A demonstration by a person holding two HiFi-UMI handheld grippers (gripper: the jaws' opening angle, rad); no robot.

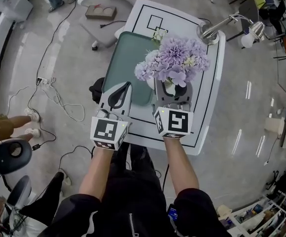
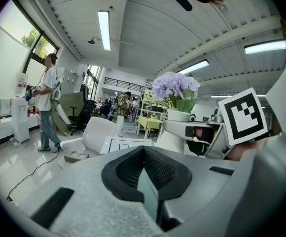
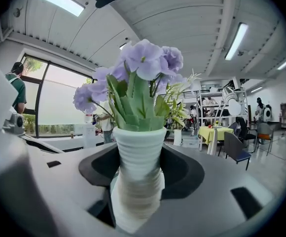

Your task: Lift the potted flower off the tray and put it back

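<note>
White table (image 1: pixel 209 107), black-lined, lying under both grippers. Green tray (image 1: pixel 128 63) on it; the left gripper (image 1: pixel 119 95) is clamped shut on the tray's near edge, a thin green rim nipped between its pads. Potted flower (image 1: pixel 175 60): a ribbed white pot holding purple blooms and green leaves, upright between the jaws of the right gripper (image 1: pixel 171 90), which grip the pot. It is held just off the tray's right edge.
</note>
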